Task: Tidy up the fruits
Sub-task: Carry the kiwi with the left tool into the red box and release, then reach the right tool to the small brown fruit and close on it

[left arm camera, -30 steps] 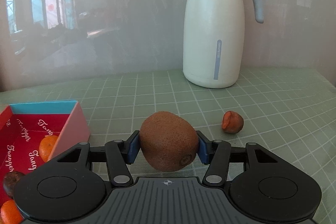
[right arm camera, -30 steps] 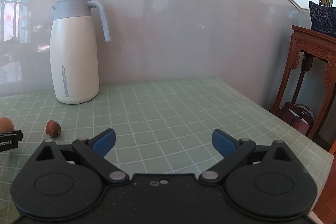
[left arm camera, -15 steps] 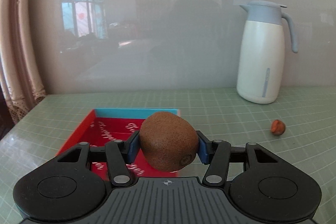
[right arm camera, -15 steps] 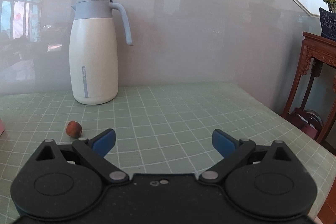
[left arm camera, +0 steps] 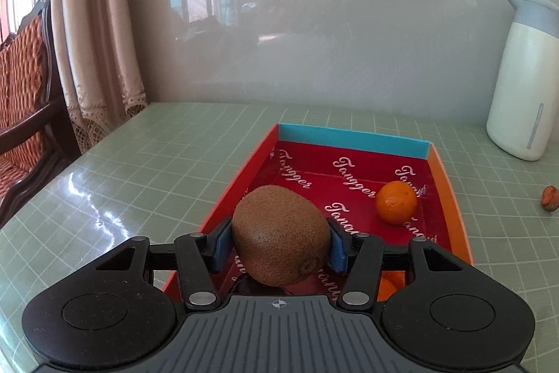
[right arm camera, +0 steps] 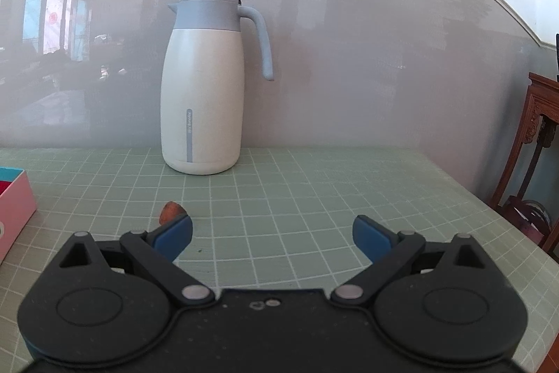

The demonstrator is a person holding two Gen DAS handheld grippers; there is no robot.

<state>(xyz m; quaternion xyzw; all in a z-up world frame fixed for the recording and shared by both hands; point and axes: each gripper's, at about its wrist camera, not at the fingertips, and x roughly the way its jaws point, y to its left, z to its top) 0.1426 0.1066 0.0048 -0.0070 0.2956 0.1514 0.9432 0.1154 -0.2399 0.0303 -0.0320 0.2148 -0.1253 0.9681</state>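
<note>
In the left wrist view, the left gripper holds a brown kiwi; its blue fingers press on both sides of the fruit. The kiwi hangs above the near end of a red box, which has a light blue wall at its far end. Inside the box an orange lies near the right wall, and a second orange piece shows at the near right corner, mostly hidden behind the gripper. A small reddish-brown fruit lies on the green gridded surface, to the right of the box and apart from it. A white jug stands near the back edge.

In the right wrist view, the right gripper has its fingers spread wide with nothing between them. The small fruit lies just beyond the left fingertip; it may be a date, but it is partly covered. The jug stands upright at the back edge, and the box corner shows at the left.
</note>
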